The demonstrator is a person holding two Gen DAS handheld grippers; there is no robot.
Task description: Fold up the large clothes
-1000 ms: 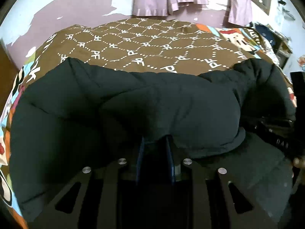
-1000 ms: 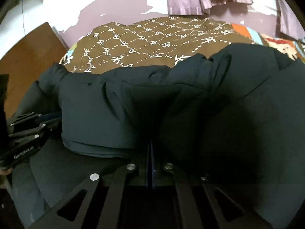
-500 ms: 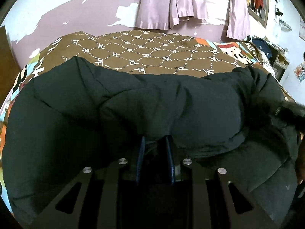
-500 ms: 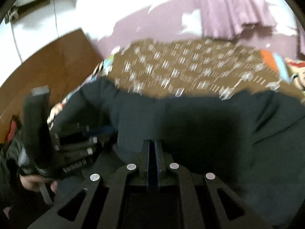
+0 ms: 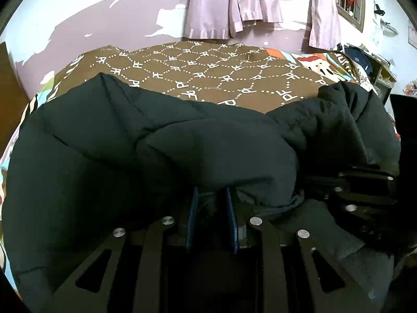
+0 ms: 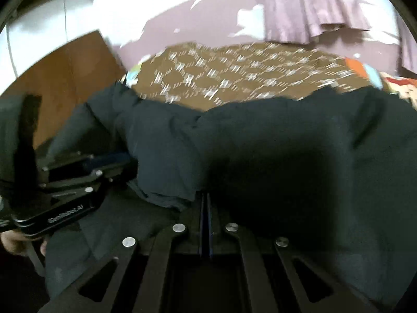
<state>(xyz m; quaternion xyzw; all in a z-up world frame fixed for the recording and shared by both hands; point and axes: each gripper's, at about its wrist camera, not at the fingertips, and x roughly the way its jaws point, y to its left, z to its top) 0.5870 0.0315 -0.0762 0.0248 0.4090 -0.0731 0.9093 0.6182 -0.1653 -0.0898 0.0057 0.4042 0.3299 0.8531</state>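
While a dark padded jacket (image 5: 182,151) lies bunched across the near half of a bed with a brown patterned bedspread (image 5: 208,73), the left gripper (image 5: 211,195) clamps a fold of its near hem between blue pads (image 5: 191,216). To the right, the right gripper (image 6: 206,200) has its jaws pressed fully together at the jacket's near edge; whether fabric sits between them cannot be told. Pale purple curtains (image 5: 234,2) hang on the far wall, and a wooden panel (image 6: 65,70) stands at far left.
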